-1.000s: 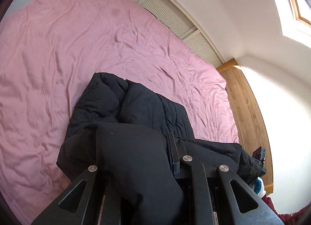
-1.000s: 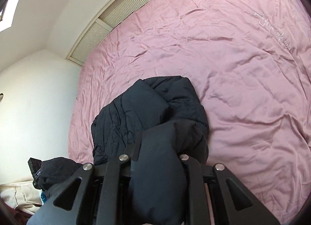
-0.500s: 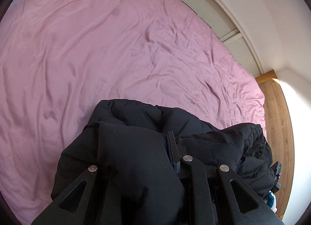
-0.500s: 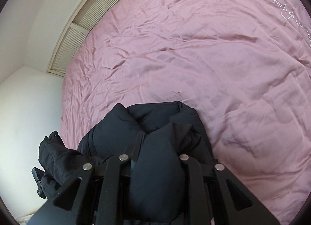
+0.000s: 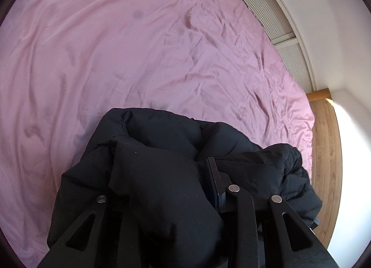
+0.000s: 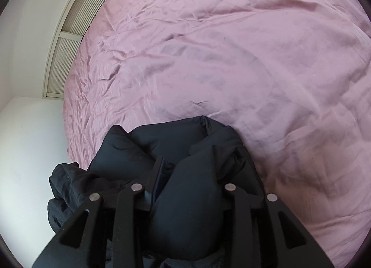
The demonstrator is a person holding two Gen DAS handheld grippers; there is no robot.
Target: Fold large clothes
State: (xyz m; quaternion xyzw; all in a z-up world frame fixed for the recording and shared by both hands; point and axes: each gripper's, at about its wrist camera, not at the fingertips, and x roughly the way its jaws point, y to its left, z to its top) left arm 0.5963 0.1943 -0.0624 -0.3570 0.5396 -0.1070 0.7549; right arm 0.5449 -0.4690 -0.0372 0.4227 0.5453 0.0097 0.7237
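The black puffer jacket [image 5: 176, 175] lies bunched on the near part of the bed, on the pink duvet [image 5: 116, 48], with a puffed fold of it rising between the jaws of each gripper. It looks light for its bulk, soft and springy, with a smooth shell that will likely slide under the pads, so a hold on a thin seam, hem or collar edge should bite better than one on a fat quilted panel, which would squash and creep out.

The left gripper [image 5: 162, 189] has just been opening its jaws; they stand narrowly apart with a thick fold between them, and whether the pads press on it I cannot tell. The right gripper [image 6: 185, 189] has likewise just been opening, a rounded bulge of jacket [image 6: 185, 210] filling its gap, the pressure equally unclear.

Count: one jacket, one bed, two grippers, one strip of wooden floor [image 5: 324, 140] at the bed's far side
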